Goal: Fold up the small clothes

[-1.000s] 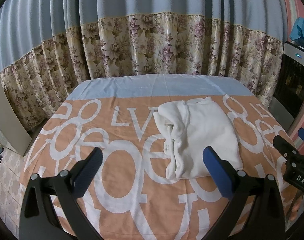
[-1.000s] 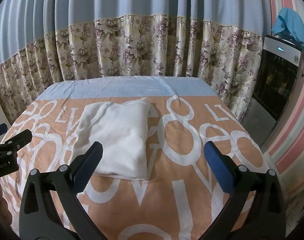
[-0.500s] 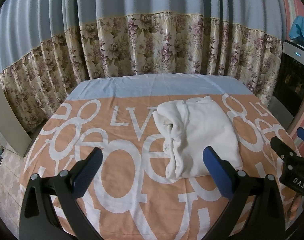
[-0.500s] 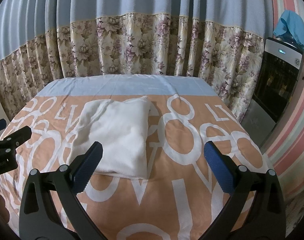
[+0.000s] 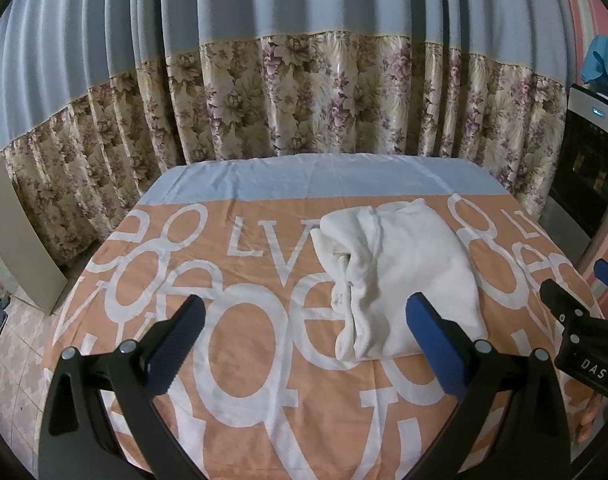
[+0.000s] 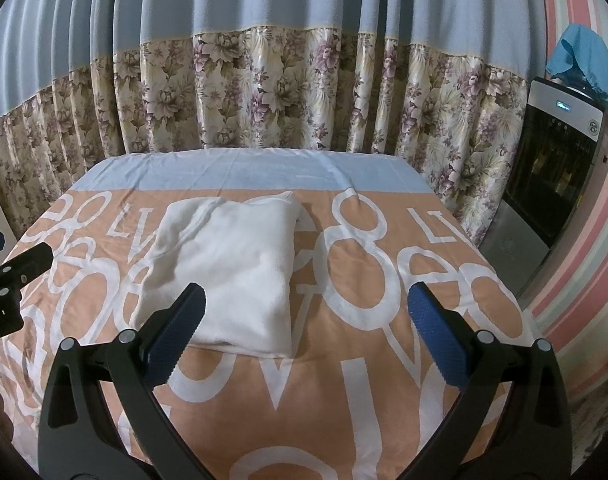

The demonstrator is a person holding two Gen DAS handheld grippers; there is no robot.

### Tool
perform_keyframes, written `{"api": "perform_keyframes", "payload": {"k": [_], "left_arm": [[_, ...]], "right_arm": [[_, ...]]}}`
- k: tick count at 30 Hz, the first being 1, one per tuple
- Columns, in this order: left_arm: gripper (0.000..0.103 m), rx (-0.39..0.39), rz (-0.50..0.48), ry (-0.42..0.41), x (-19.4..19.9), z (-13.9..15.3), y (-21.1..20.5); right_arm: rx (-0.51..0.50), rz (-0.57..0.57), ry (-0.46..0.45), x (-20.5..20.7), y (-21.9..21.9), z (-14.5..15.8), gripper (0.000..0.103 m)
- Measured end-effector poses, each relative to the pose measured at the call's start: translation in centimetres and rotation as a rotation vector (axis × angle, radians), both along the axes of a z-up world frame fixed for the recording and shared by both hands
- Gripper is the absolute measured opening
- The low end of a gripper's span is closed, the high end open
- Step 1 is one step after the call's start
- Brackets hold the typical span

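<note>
Folded white garment (image 5: 403, 280) (long axis running toward the curtain (image 5: 304, 92)) lies flat.

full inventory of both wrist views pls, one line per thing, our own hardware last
folded garment: 1, white, lying on the bedsheet, nearer its right half in the left wrist view
bedsheet: 1, orange with big white letters and a pale blue band at the far end, covers the surface
curtain: 1, blue top with floral lower part, behind the surface
appliance: 1, silver and black, far right against the striped wall
blue cloth: 1, on top of the appliance
board: 1, beige, leaning at far left
left gripper: 1, black with blue pads, open, empty
right gripper: 1, black with blue pads, open, empty
</note>
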State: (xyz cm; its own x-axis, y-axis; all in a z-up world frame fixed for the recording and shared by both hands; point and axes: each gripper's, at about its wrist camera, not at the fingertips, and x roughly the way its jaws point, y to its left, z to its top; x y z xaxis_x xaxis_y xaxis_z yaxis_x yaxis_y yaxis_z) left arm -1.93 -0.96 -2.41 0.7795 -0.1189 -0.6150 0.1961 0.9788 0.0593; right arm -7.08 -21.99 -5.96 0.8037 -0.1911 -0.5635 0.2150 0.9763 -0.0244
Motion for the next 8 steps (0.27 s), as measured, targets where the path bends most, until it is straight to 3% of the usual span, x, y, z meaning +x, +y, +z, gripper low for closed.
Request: {"api": "perform_keyframes", "payload": {"k": [8], "left_arm": [[0.101,-0.022,-0.015,0.048,0.45,-0.38,0.13]], "right_arm": [[0.000,0.001,0.002,0.01,-0.21,-0.06,0.100]]}}
